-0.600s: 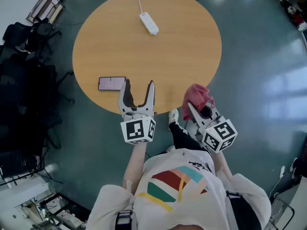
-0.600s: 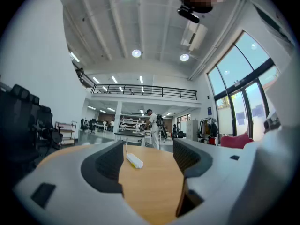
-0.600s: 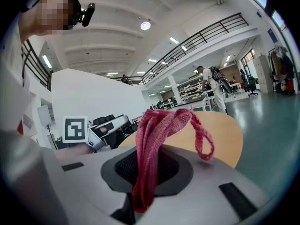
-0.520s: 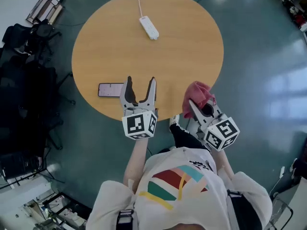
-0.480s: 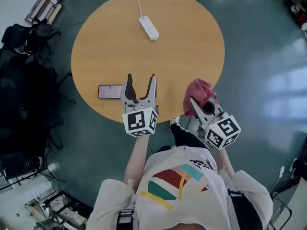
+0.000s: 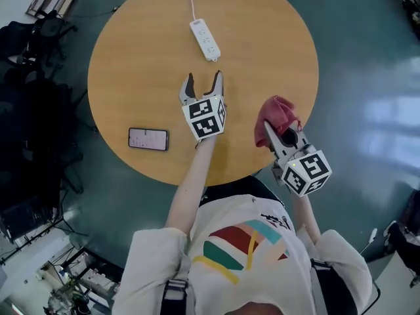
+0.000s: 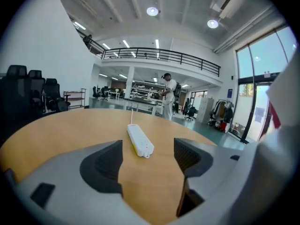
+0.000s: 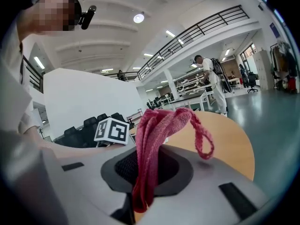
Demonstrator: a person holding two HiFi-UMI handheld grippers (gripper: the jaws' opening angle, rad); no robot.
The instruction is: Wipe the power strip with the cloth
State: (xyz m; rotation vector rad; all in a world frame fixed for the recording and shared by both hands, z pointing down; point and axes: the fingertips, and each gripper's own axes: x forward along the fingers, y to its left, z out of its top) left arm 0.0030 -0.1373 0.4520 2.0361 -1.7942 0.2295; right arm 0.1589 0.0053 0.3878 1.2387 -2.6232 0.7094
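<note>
A white power strip (image 6: 205, 39) lies on the far part of the round wooden table (image 6: 131, 58), its white cord running off the far edge. In the left gripper view the power strip (image 7: 139, 141) lies a little ahead of the jaws. My left gripper (image 6: 202, 86) hovers over the table just short of the strip, open and empty. My right gripper (image 6: 275, 131) is over the table's right edge, shut on a pink cloth (image 6: 277, 115). In the right gripper view the pink cloth (image 8: 154, 144) stands bunched up between the jaws, a loop hanging to the right.
A phone (image 6: 148, 138) lies on the near left of the table. Dark office chairs (image 6: 26, 90) crowd the floor to the left. In the left gripper view a person (image 7: 169, 93) stands beyond the table, far off.
My left gripper has moved forward from the table's near edge to just short of the power strip. The right gripper with the cloth has shifted slightly forward.
</note>
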